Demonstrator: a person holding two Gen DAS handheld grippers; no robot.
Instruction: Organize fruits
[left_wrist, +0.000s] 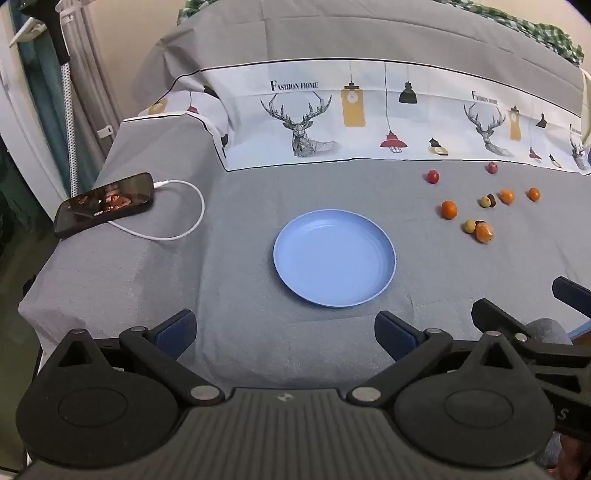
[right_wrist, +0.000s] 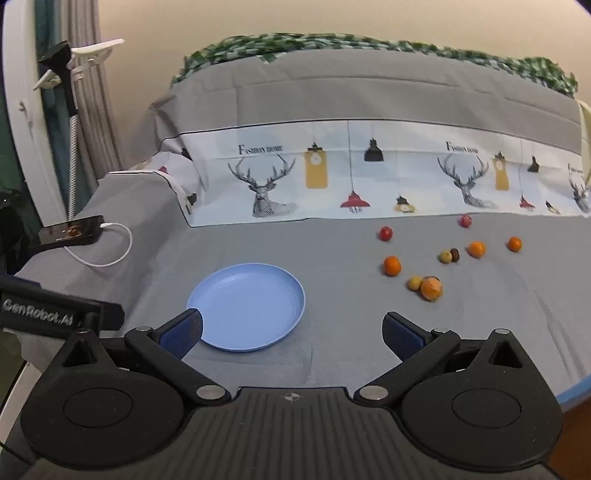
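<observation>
An empty blue plate (left_wrist: 334, 258) (right_wrist: 247, 306) lies on the grey cloth. Several small fruits lie loose to its right: orange ones (left_wrist: 449, 209) (right_wrist: 392, 266), two red ones (left_wrist: 433, 176) (right_wrist: 385, 233), small yellowish ones (left_wrist: 470, 226) (right_wrist: 414, 283) and a dark one (right_wrist: 455, 254). My left gripper (left_wrist: 284, 334) is open and empty, just short of the plate's near rim. My right gripper (right_wrist: 291, 332) is open and empty, its left finger (right_wrist: 183, 332) at the plate's near left rim. The right gripper's fingers (left_wrist: 495, 321) also show at the right edge of the left wrist view.
A phone (left_wrist: 105, 205) (right_wrist: 70, 230) on a white charging cable (left_wrist: 184, 225) lies at the left edge of the cloth. A folded printed sheet (left_wrist: 369, 118) rises behind the fruits. A clamp stand (right_wrist: 68, 110) stands at far left.
</observation>
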